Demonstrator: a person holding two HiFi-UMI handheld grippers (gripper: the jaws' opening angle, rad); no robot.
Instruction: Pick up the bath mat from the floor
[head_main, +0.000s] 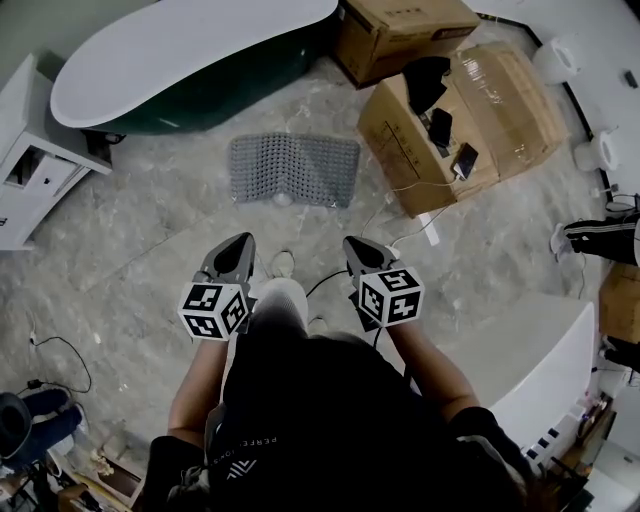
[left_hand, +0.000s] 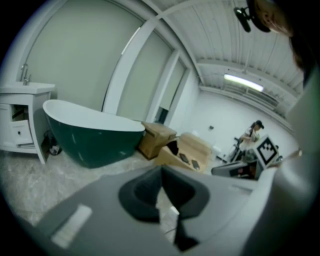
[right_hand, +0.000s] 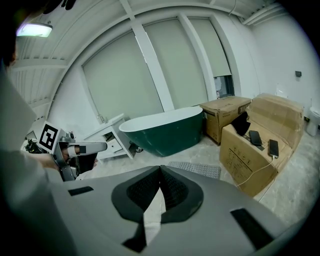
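Head view: the grey bath mat (head_main: 293, 170) lies flat on the marble floor (head_main: 150, 230), just in front of the green bathtub (head_main: 190, 60). Left tongs (head_main: 240, 242) and right tongs (head_main: 355, 244) hover side by side, farther from the bathtub than the mat, touching nothing.

Left gripper view: the left tongs (left_hand: 161, 169) are closed and empty, with the bathtub (left_hand: 90, 140) ahead.

Right gripper view: the right tongs (right_hand: 160, 168) are closed and empty. The mat (right_hand: 196, 169) lies ahead of their tips, before the bathtub (right_hand: 165, 130).
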